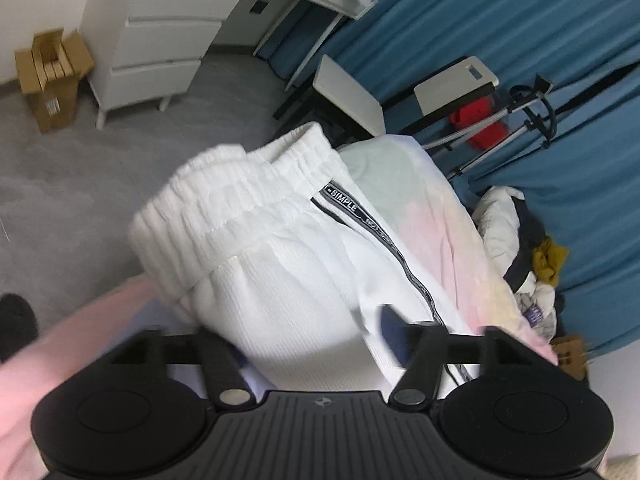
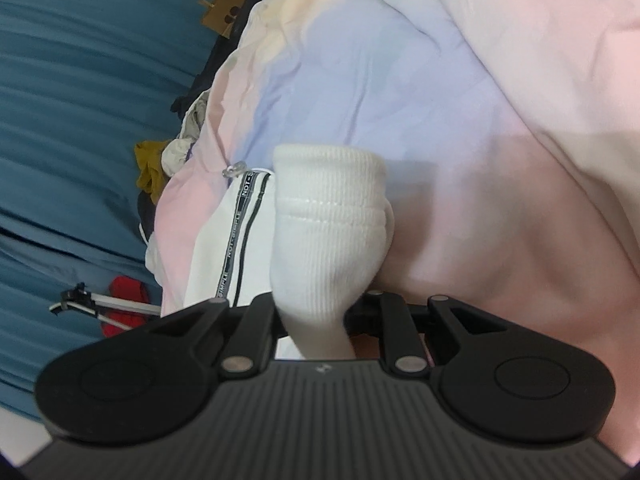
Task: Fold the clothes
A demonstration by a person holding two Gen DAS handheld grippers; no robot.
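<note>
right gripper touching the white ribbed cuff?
Touching. The right wrist view shows the right gripper closed on the white ribbed cuff, with the fabric pinched narrow between its fingers.

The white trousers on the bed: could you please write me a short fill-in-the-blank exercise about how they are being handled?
1. The right hand-held gripper is shut on the ribbed ____ of the white trousers.
2. The jaws of the left hand-held gripper stand ____.
3. The trousers lie on a pastel bedsheet, and the curtain behind is ____.
4. The printed side stripe carries the word ____.

Missing words: cuff; open; blue; SIMPLE
</note>
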